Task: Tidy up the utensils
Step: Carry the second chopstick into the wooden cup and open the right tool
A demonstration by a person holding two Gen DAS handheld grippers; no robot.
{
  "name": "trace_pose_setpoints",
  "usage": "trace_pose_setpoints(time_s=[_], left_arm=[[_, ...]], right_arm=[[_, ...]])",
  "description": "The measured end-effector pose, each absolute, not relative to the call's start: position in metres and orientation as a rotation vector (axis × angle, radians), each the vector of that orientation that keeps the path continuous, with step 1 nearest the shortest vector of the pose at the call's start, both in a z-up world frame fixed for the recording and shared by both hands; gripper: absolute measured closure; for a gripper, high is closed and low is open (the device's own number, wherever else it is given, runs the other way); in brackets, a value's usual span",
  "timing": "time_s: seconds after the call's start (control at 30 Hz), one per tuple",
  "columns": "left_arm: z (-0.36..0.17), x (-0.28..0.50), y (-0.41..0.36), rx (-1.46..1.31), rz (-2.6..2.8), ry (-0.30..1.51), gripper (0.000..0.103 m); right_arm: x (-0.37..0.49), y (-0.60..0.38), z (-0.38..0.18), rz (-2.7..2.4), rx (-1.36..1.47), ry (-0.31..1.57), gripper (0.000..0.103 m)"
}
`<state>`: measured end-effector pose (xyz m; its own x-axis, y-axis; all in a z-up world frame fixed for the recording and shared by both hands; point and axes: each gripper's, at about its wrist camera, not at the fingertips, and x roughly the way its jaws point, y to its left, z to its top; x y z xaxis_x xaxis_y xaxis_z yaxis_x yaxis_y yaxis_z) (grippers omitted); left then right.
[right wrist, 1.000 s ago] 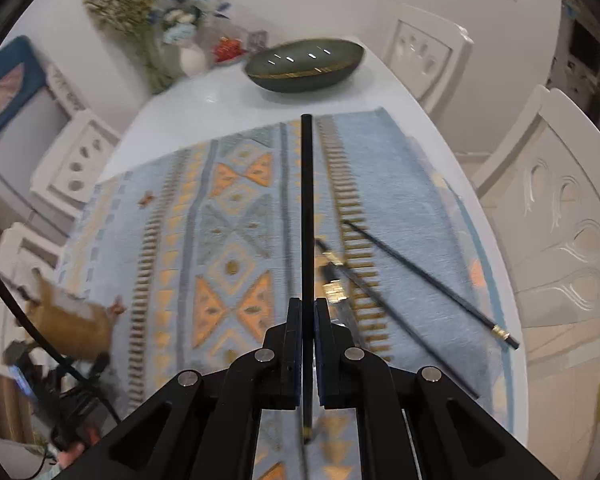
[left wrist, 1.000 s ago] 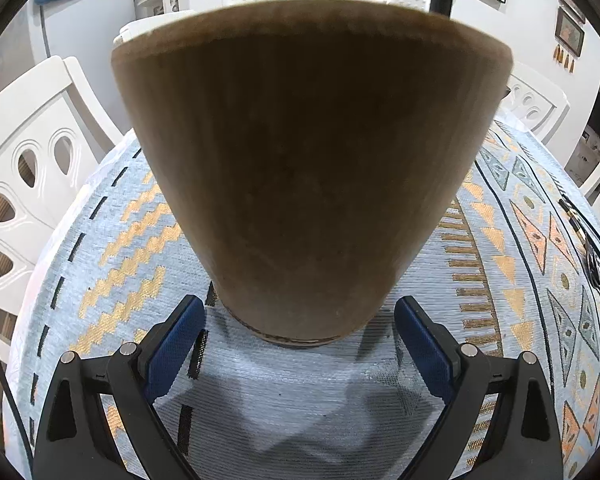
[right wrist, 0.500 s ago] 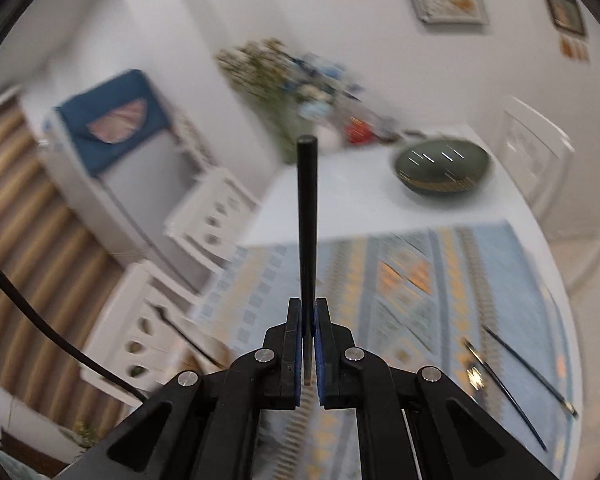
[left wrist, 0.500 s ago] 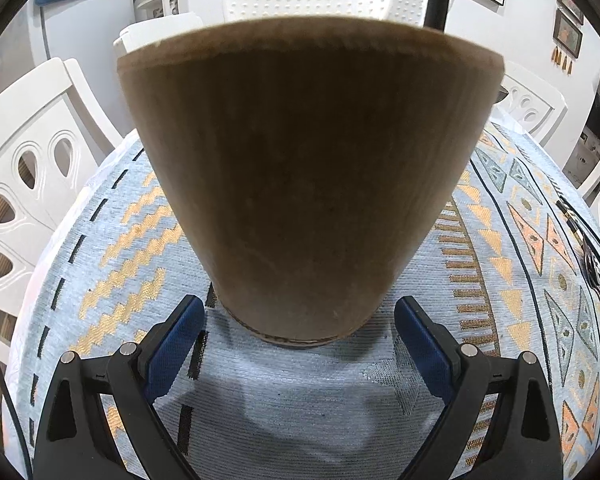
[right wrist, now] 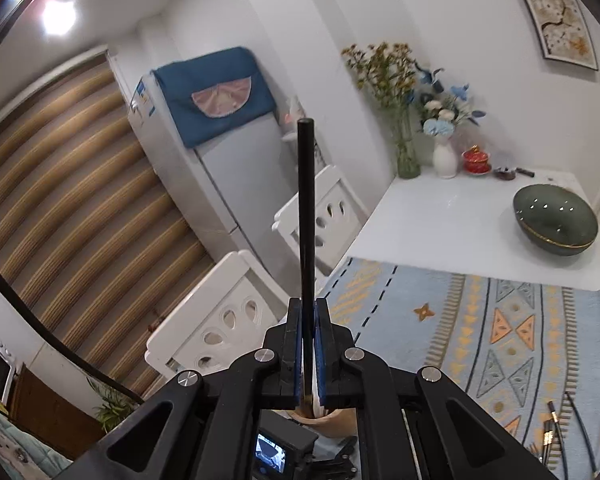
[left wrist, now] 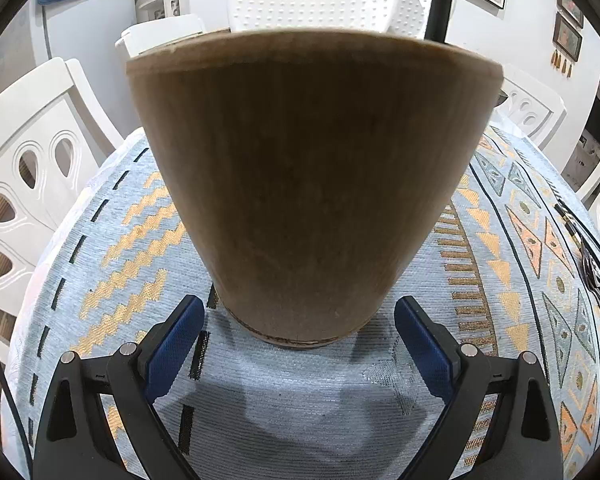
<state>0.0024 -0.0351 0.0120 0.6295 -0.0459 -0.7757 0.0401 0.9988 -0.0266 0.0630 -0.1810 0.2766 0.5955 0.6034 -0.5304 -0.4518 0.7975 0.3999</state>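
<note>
A brown wooden utensil holder (left wrist: 312,184) stands upright on the patterned blue cloth (left wrist: 120,240), filling the left wrist view. My left gripper (left wrist: 298,336) is open, its blue pads on either side of the holder's base without touching it. My right gripper (right wrist: 308,320) is shut on a black chopstick (right wrist: 305,208), held upright above the holder, whose rim (right wrist: 332,424) shows below the jaws. The chopstick also shows behind the holder's rim in the left wrist view (left wrist: 436,0). More black chopsticks (right wrist: 556,432) lie on the cloth at the right.
White chairs (left wrist: 32,184) stand around the white table (right wrist: 440,220). A dark green bowl (right wrist: 556,224), flower vases (right wrist: 444,156) and a small red jar (right wrist: 476,160) sit at the table's far end. A fridge (right wrist: 236,168) stands by the wall.
My right gripper has lifted the chopstick off the cloth, swung it left and tipped it upright over the holder. The left gripper has barely moved.
</note>
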Motion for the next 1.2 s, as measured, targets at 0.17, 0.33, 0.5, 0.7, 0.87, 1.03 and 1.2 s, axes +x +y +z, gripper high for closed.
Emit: trace_pose_setpoints(time_s=[0.17, 0.33, 0.5, 0.7, 0.87, 1.03, 1.2], left_arm=[[0.012, 0.002, -0.035, -0.007, -0.052, 0.889, 0.007], [0.012, 0.002, -0.036, -0.009, -0.052, 0.89, 0.007], [0.012, 0.002, -0.036, -0.011, -0.052, 0.887, 0.007], [0.012, 0.002, -0.036, -0.011, -0.052, 0.887, 0.007], [0.012, 0.002, -0.037, -0.012, -0.052, 0.887, 0.007], [0.011, 0.002, -0.036, -0.012, -0.052, 0.887, 0.007], [0.012, 0.002, -0.036, -0.012, -0.051, 0.887, 0.007]], right_arm=[[0.071, -0.164, 0.256, 0.632, 0.229, 0.748, 0.098], [0.075, -0.16, 0.244, 0.626, 0.209, 0.769, 0.098], [0.078, -0.152, 0.239, 0.613, 0.178, 0.783, 0.098], [0.081, -0.145, 0.233, 0.607, 0.136, 0.794, 0.098], [0.089, -0.14, 0.224, 0.628, 0.133, 0.865, 0.094], [0.095, -0.15, 0.219, 0.614, 0.158, 0.892, 0.081], [0.095, -0.179, 0.226, 0.574, 0.241, 0.841, 0.052]])
